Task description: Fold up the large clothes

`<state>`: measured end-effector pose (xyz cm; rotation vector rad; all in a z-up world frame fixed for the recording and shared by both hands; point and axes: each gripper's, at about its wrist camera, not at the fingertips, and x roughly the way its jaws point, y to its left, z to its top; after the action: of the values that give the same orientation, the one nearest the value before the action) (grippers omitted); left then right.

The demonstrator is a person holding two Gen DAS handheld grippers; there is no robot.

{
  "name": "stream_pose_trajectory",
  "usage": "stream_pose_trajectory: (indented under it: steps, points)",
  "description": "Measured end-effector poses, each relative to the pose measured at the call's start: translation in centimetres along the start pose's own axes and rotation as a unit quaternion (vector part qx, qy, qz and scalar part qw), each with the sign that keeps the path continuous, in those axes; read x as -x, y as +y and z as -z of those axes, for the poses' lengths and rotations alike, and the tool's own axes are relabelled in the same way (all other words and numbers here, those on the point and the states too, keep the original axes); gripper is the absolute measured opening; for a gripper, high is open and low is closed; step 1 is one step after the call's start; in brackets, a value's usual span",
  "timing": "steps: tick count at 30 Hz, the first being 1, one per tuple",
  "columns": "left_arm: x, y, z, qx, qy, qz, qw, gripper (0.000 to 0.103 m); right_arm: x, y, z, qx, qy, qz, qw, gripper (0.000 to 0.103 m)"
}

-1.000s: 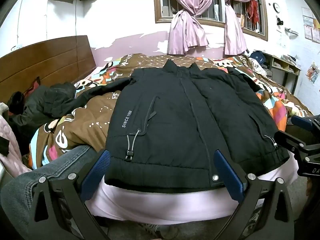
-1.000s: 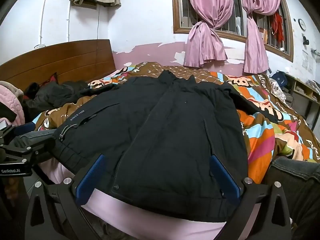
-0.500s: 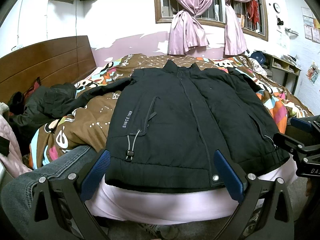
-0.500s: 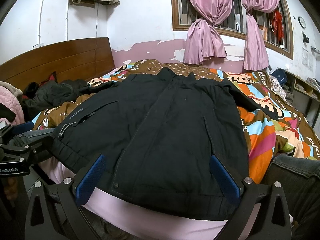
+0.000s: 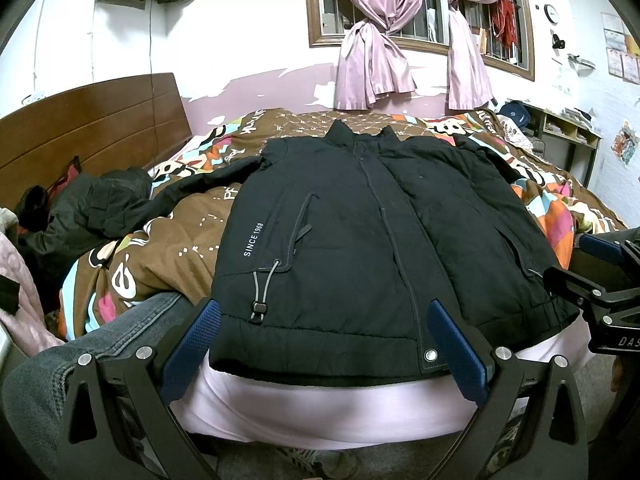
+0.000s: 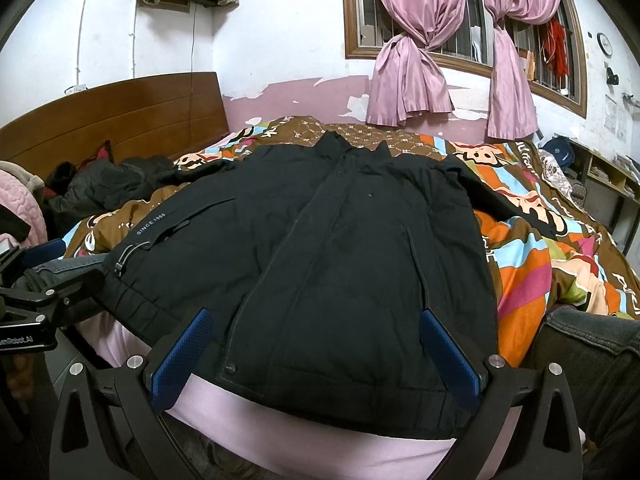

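On black jacket, white "SINCE 1968" print, bed

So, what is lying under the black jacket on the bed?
Under the black jacket lies the colourful patterned quilt, and beneath its hem the pale pink sheet shows at the bed edge. Whatever lies directly beneath the jacket's body is covered.

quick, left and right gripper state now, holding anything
Left gripper: open, holding nothing, at the hem of the black jacket.
Right gripper: open, holding nothing, at the same hem.
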<state>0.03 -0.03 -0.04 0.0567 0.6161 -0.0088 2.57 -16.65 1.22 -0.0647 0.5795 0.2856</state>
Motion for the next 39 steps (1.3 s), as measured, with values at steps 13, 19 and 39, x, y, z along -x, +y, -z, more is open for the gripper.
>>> stream_pose_trajectory:
  steps: [13, 19, 39]
  points:
    - [0.02, -0.02, 0.00, -0.001, 0.000, -0.001, 1.0000, 0.101, -0.09, 0.08, 0.25, 0.000, 0.002, 0.000, 1.000, 0.103]
    - [0.00, -0.03, 0.00, -0.001, 0.000, -0.001, 1.0000, 0.101, -0.15, 0.05, 0.33, 0.000, 0.003, 0.000, 1.000, 0.103]
    - [0.03, -0.08, 0.00, -0.003, -0.001, -0.002, 1.0000, 0.101, -0.20, 0.06, 0.30, -0.001, 0.005, -0.001, 1.000, 0.103]
